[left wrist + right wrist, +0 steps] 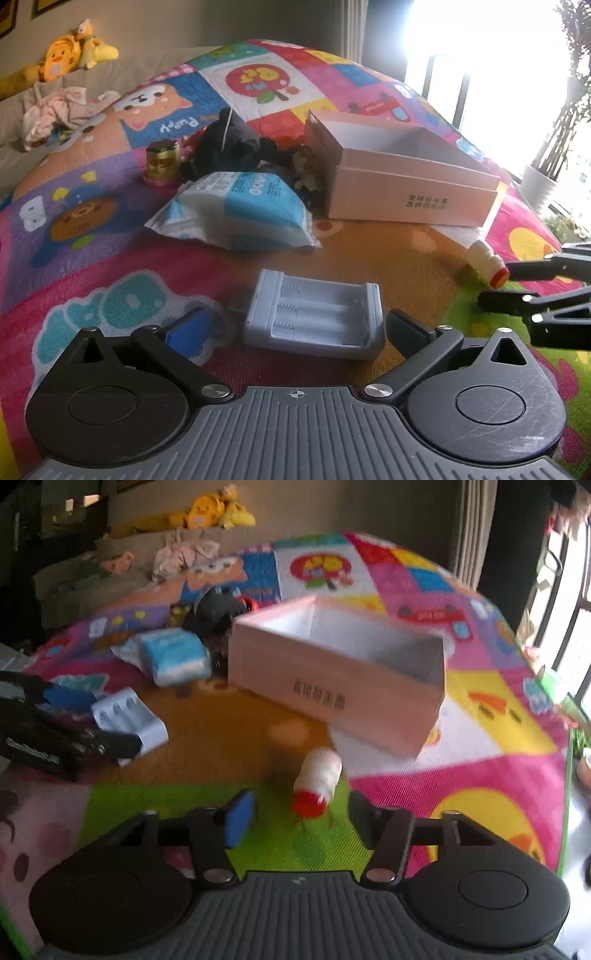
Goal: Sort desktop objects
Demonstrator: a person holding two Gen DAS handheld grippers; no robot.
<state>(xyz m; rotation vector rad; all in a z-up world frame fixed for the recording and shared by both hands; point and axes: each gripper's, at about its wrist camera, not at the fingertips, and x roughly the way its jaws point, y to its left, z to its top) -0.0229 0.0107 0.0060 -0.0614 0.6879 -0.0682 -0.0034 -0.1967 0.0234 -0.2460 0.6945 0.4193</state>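
Just in front of the pink box, the right gripper brackets the little white bottle with its jaws apart, unclenched, so this round bottle may roll away if one pad nudges it first, while the left gripper likewise sits released around the battery charger.

On the play mat the battery charger lies nearest, between the left gripper's fingers. The tissue pack sits beyond it at 11 o'clock, the open box at 1 o'clock, the small bottle at 3 o'clock, just before the right gripper.
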